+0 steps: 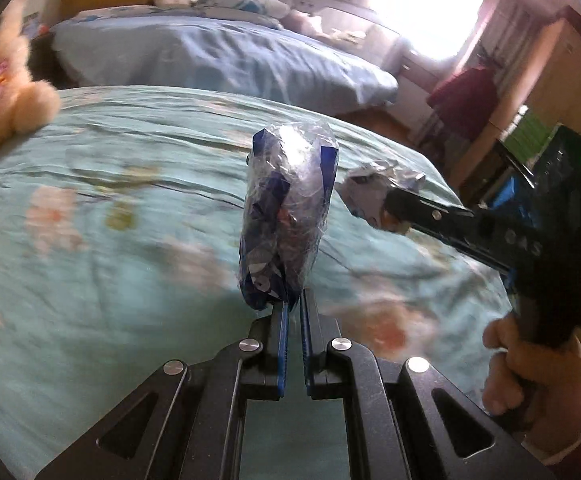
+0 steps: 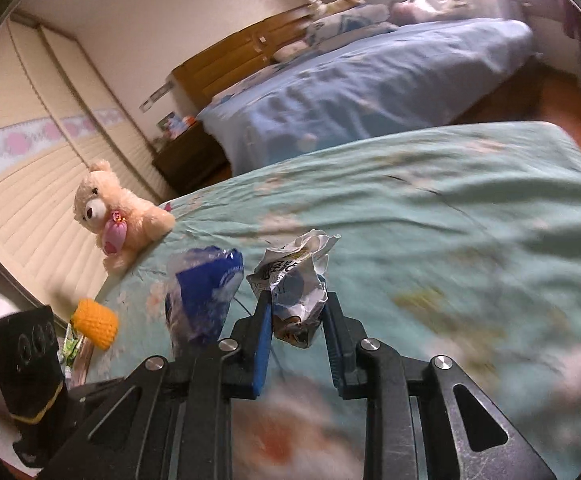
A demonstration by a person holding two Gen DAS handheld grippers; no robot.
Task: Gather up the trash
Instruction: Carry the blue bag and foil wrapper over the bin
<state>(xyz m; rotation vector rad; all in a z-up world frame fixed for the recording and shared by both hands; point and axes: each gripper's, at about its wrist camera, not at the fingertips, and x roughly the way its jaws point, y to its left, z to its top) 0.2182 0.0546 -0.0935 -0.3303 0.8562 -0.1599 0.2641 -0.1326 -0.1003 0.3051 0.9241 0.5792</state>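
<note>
Left hand-held gripper point(image 1: 295, 300): black frame, blue-lined fingers, nearly closed on the lower edge of a crumpled clear-and-blue plastic wrapper point(image 1: 286, 216). The wrapper stands upright above the fingertips at the centre of the left wrist frame, held clear of the bed; in the right wrist frame it appears at lower centre-left point(image 2: 204, 296).

Right hand-held gripper point(image 2: 296, 312): same build, clenched around a crumpled white printed paper wad point(image 2: 294, 280) seated between its blue pads at the centre of the right wrist frame. In the left wrist frame the wad point(image 1: 370, 196) sits at right of centre, just beside the plastic wrapper.

Bed with mint-green floral cover point(image 1: 110, 208): fills the middle and lower ground of both frames, beneath both items.

Cream plush teddy bear with pink heart point(image 2: 110, 216): left of the right wrist frame, at the bed's edge.

Yellow knitted object point(image 2: 96, 322): lower left, identity unclear.

Second bed with pale blue cover point(image 2: 350, 84): upper frame, well apart.
</note>
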